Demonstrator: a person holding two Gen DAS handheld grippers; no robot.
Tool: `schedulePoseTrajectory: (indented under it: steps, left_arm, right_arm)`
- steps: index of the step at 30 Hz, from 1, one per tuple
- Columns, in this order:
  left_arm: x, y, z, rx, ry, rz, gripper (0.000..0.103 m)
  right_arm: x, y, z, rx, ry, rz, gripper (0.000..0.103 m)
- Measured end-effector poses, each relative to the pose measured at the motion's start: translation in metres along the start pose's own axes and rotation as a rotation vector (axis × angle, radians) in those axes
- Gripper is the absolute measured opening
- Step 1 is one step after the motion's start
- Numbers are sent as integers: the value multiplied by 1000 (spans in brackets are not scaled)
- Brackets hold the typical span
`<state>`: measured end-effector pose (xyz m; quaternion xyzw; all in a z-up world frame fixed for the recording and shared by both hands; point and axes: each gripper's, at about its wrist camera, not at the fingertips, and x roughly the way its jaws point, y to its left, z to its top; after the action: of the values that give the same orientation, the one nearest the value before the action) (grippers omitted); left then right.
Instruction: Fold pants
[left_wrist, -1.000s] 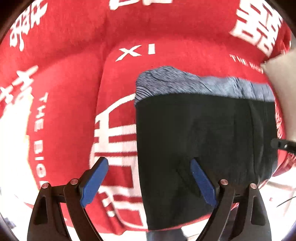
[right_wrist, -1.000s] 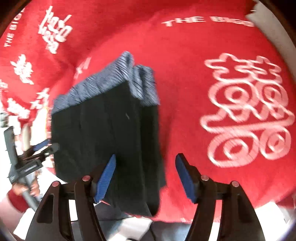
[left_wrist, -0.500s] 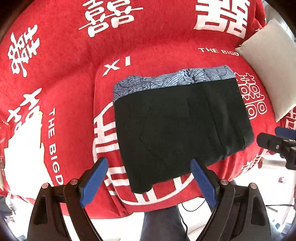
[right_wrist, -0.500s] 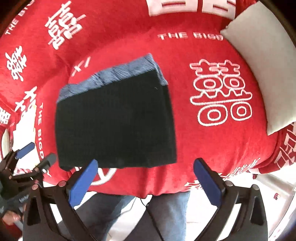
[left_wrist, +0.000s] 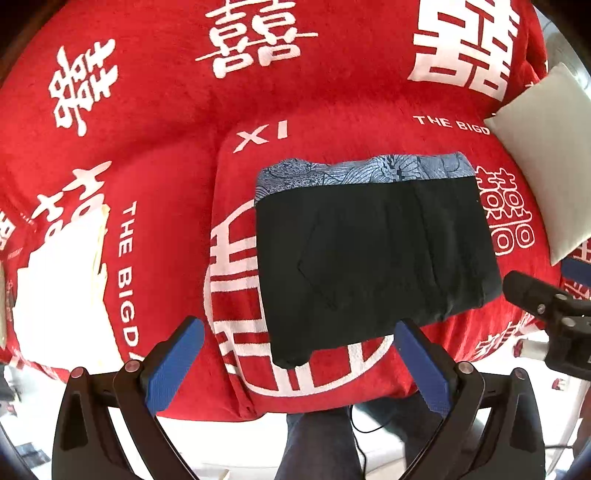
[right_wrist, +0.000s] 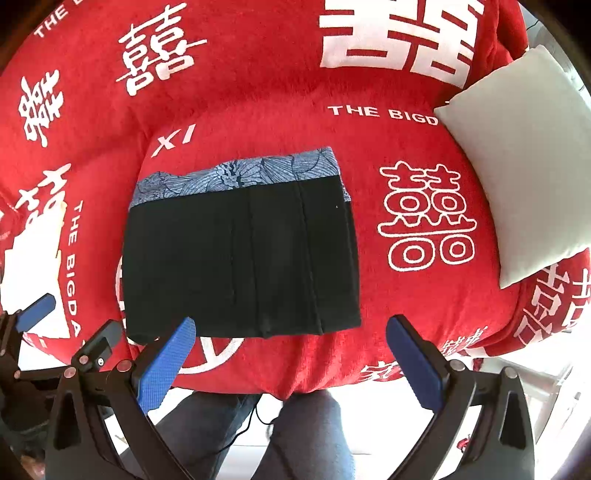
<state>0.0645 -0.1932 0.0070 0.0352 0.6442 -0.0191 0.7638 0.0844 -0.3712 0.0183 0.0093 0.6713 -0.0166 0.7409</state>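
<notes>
The black pants (left_wrist: 373, 258) lie folded into a flat rectangle on the red blanket (left_wrist: 166, 166), with a blue-grey patterned waistband (left_wrist: 365, 168) along the far edge. They also show in the right wrist view (right_wrist: 240, 258). My left gripper (left_wrist: 299, 365) is open and empty, held back above the blanket's near edge, apart from the pants. My right gripper (right_wrist: 291, 365) is open and empty, also pulled back from the pants. The right gripper shows at the right edge of the left wrist view (left_wrist: 543, 306).
The red blanket (right_wrist: 424, 314) with white characters covers a rounded seat. A pale cushion (right_wrist: 524, 162) lies at the right, also seen in the left wrist view (left_wrist: 546, 155). A bright white patch (left_wrist: 62, 284) sits at the left. The person's legs (right_wrist: 303, 432) stand below the edge.
Both grippers have pulled back and up from the folded pants, which now lie flat and farther away. The right gripper's jaws have opened wider.
</notes>
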Motion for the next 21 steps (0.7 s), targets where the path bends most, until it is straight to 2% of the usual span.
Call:
schedulePoseTrajectory:
  steps: [9,21]
  left_arm:
    - [-15,-5,-15,-86,23,47,103]
    - [-27,-16,-24,-96,24,68,103]
  right_arm:
    - [-6,-3,-6,-54,10,34,103]
    - [-13,-14,-17,-75,20,34,103]
